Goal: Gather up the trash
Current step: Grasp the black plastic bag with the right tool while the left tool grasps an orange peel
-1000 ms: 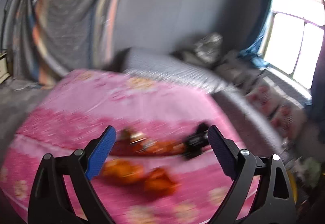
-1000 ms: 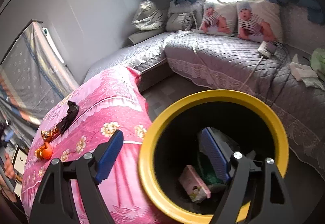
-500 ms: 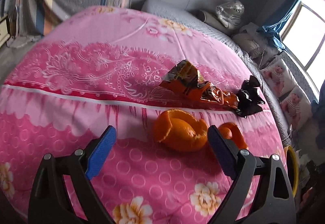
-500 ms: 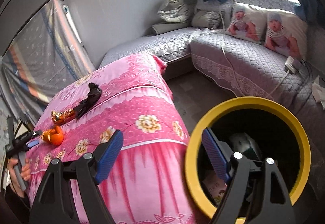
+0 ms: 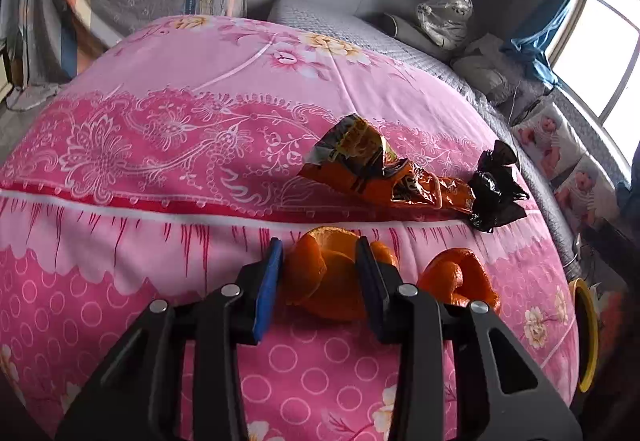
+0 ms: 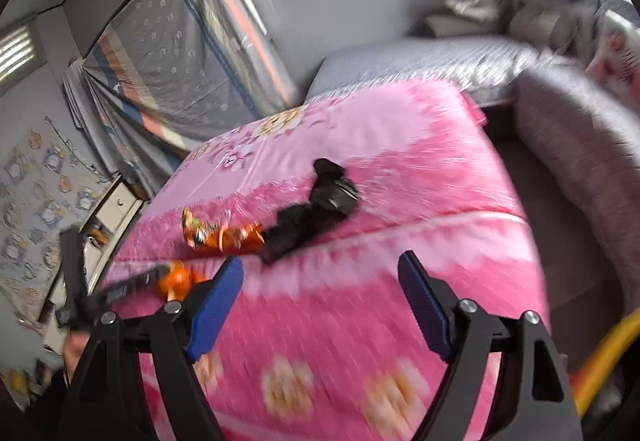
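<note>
**Left wrist view: jaws closing round the nearer orange peel**

Left wrist view shows the left gripper (image 5: 320,273) low over the bed (image 5: 168,169), its jaws drawn in on either side of a curled orange peel (image 5: 320,277). The blue pad (image 5: 267,281) sits against the peel's left edge and the dark pad presses its right side, so the peel lies squarely between the jaws and looks gripped, or very nearly so; it rests on the pink cover.

To do this step well, I would judge that the squeeze should be gentle but complete: peel is thin, springy and curled, so it can fold and slip out if pinched only at an edge. Lifting straight up, clear of the soft cover, should avoid snagging the fabric.

A second peel (image 5: 460,277) lies just beside the right jaw, outside the grip, so it should be left behind for another pass. Farther back lie a crumpled orange wrapper (image 5: 376,173) and, touching its far end, a black plastic bag (image 5: 496,189). The yellow rim of the bin (image 5: 586,333) shows past the bed's right edge.

In the blurred right wrist view, the right gripper (image 6: 320,305) hangs over the bed with its jaws wide apart and nothing between them, pointed toward the wrapper and bag, which are well ahead of it.
</note>
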`<state>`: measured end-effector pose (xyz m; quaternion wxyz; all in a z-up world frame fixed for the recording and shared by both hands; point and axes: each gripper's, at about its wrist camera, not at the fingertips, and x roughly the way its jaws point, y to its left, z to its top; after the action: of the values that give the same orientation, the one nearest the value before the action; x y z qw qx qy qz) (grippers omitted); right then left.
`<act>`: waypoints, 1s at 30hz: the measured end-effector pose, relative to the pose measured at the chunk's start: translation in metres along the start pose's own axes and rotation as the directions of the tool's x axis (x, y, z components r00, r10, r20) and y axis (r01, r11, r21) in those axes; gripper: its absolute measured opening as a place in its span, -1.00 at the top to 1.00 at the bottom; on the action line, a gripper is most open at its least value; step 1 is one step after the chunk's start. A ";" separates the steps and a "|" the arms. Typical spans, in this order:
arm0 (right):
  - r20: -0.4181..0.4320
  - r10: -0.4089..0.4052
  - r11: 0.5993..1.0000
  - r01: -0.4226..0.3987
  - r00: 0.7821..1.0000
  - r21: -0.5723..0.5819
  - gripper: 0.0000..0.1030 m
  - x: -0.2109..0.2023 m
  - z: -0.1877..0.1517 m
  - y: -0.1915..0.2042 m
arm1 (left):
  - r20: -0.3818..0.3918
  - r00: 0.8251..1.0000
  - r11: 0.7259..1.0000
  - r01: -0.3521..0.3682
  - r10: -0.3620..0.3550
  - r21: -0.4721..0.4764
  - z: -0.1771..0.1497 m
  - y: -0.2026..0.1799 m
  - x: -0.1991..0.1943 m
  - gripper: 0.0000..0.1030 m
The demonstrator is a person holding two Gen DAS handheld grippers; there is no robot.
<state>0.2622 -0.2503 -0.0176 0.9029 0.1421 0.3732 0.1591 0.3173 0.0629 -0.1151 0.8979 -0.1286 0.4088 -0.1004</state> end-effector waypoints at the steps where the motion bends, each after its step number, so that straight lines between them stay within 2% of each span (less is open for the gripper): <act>1: -0.008 -0.016 1.000 0.016 1.000 0.004 -0.49 0.013 0.008 0.001 | 0.003 1.000 1.000 0.003 -0.003 -0.011 0.000 0.002 -0.003 0.35; 2: -0.015 -0.034 0.999 0.034 0.999 0.007 -0.48 0.026 0.016 0.002 | 0.011 1.000 1.000 0.005 -0.004 -0.020 0.000 0.004 -0.006 0.35; 3: -0.028 -0.049 0.999 0.049 0.998 0.012 -0.48 0.042 0.026 0.003 | 0.016 1.000 0.999 0.007 -0.007 -0.031 -0.001 0.006 -0.009 0.41; 4: -0.030 -0.057 0.998 0.058 0.998 0.024 -0.48 0.050 0.029 0.003 | 0.021 1.000 0.999 0.013 -0.012 -0.037 -0.001 0.008 -0.013 0.56; 6: -0.042 -0.067 0.996 0.069 0.997 0.050 -0.48 0.067 0.038 0.003 | 0.036 0.999 0.998 0.030 -0.028 -0.048 -0.001 0.010 -0.022 0.63; 12: -0.065 -0.180 0.982 0.183 0.981 0.037 -0.48 0.099 0.044 0.006 | 0.051 0.997 0.998 0.054 -0.052 -0.031 -0.004 0.006 -0.034 0.64; 15: -0.076 -0.205 0.978 0.208 0.976 0.026 -0.47 0.105 0.040 0.006 | 0.044 0.997 0.998 0.062 -0.063 0.005 -0.006 0.000 -0.037 0.63; 18: -0.108 -0.224 0.974 0.225 0.969 -0.006 -0.11 0.116 0.036 0.010 | 0.026 0.998 0.998 0.064 -0.065 0.013 -0.008 -0.004 -0.035 0.62; 19: -0.113 -0.227 0.974 0.228 0.967 -0.006 0.13 0.120 0.035 0.010 | 0.022 0.998 0.998 0.064 -0.065 0.013 -0.008 -0.004 -0.034 0.61; 20: -0.120 -0.226 0.974 0.227 0.967 -0.007 0.27 0.121 0.034 0.010 | 0.020 0.998 0.998 0.061 -0.061 0.010 -0.009 -0.003 -0.033 0.61; 23: -0.110 -0.203 0.979 0.202 0.973 -0.020 0.59 0.115 0.031 0.012 | 0.014 0.998 0.998 0.063 -0.063 0.002 -0.010 -0.001 -0.034 0.59; 25: -0.095 -0.181 0.983 0.178 0.979 -0.032 0.62 0.104 0.029 0.015 | 0.019 0.998 0.998 0.056 -0.056 0.004 -0.010 -0.001 -0.036 0.60; 27: -0.076 -0.120 0.993 0.120 0.990 -0.012 0.62 0.086 0.029 0.012 | 0.032 0.997 0.998 0.068 -0.068 0.001 -0.009 -0.001 -0.041 0.61; 30: -0.041 -0.065 0.997 0.066 0.997 0.028 0.62 0.054 0.026 0.005 | 0.054 0.996 0.998 0.069 -0.070 0.013 -0.008 -0.001 -0.046 0.84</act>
<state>0.3161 -0.2283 -0.0322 0.8979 0.1396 0.3978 0.1267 0.2816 0.0738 -0.0868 0.9054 -0.1406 0.3789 -0.1302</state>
